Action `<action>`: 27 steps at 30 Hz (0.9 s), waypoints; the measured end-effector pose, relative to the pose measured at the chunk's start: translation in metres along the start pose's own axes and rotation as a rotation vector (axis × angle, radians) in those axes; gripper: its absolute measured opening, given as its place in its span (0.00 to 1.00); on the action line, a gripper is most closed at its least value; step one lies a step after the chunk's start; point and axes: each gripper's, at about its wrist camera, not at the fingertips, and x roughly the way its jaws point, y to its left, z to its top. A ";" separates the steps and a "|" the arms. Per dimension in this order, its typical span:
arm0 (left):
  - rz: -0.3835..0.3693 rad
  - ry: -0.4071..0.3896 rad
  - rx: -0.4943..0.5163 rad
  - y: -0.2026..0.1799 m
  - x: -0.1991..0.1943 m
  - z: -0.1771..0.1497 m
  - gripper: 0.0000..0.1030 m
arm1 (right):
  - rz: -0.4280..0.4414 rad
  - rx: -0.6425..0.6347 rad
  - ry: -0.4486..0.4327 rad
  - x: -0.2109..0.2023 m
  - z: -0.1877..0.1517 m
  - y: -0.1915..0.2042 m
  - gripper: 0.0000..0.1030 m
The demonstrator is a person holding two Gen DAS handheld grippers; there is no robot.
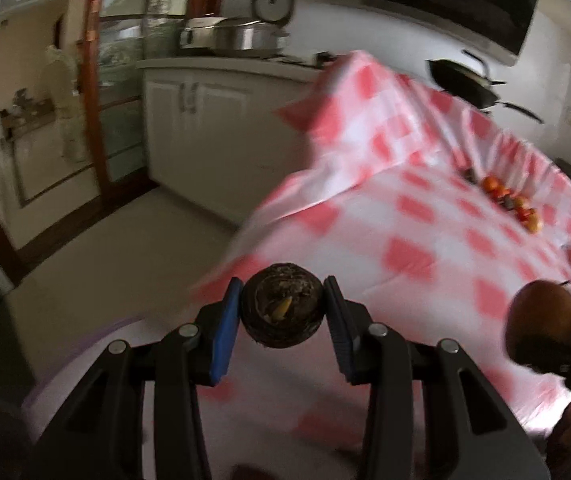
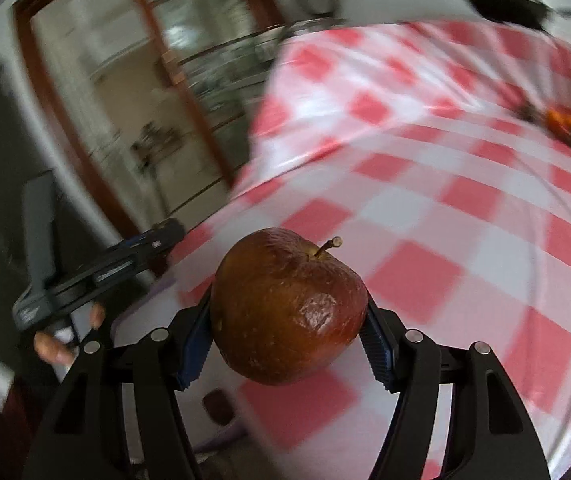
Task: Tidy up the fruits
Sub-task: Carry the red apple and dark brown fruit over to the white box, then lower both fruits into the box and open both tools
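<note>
Left gripper (image 1: 282,312): its two blue pads squeeze a small, round, dark brown, wrinkled fruit (image 1: 281,312). A bit of yellow shows in a hole on the fruit's front.
Right gripper (image 2: 289,316): its blue pads are closed on a big, round, brown-red apple with a short stem (image 2: 289,308). The pads press on the apple's two sides, near the middle.
Where the fruits are: both are up in the air, over the near edge of the bench with the pink and white checked plastic cloth (image 1: 425,216).
Other fruits: a little row of orange and red small fruits (image 1: 511,204) lies far back on the bench, well apart from both grippers.
Person: a hand (image 2: 65,340) holds the left gripper's handle, seen low on the left of the right wrist view.
How the apple may handle: its skin looks wrinkled and old, so it is likely soft. A hard squeeze could dent it. Its round, smooth sides could slip, so holding it at the widest part looks best.
How the small fruit may handle: it looks light and dry, with a broken spot. A gentle hold on its sides seems right.
Next step, I think: carry both fruits to the row at the back.
</note>
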 end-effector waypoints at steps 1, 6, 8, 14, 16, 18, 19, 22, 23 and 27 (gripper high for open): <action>0.015 0.011 -0.010 0.010 -0.001 -0.004 0.40 | 0.015 -0.038 0.010 0.004 -0.001 0.011 0.63; 0.096 0.103 -0.099 0.068 0.004 -0.032 0.40 | 0.122 -0.224 0.101 0.031 -0.016 0.069 0.63; 0.134 0.145 -0.115 0.087 0.010 -0.045 0.40 | 0.168 -0.307 0.158 0.045 -0.025 0.092 0.63; 0.248 0.279 -0.156 0.131 0.041 -0.081 0.40 | 0.236 -0.525 0.341 0.101 -0.061 0.155 0.63; 0.247 0.336 -0.191 0.143 0.057 -0.089 0.40 | 0.238 -0.564 0.402 0.125 -0.072 0.167 0.63; 0.233 0.377 -0.224 0.153 0.072 -0.094 0.40 | 0.241 -0.590 0.475 0.154 -0.084 0.178 0.63; 0.220 0.406 -0.223 0.156 0.084 -0.096 0.40 | 0.247 -0.602 0.509 0.167 -0.090 0.183 0.63; 0.208 0.480 -0.114 0.155 0.115 -0.099 0.40 | 0.266 -0.661 0.585 0.190 -0.107 0.195 0.63; 0.214 0.500 -0.070 0.153 0.122 -0.101 0.40 | 0.273 -0.692 0.608 0.195 -0.115 0.201 0.63; 0.193 0.574 0.014 0.150 0.143 -0.116 0.40 | 0.275 -0.776 0.674 0.207 -0.139 0.212 0.63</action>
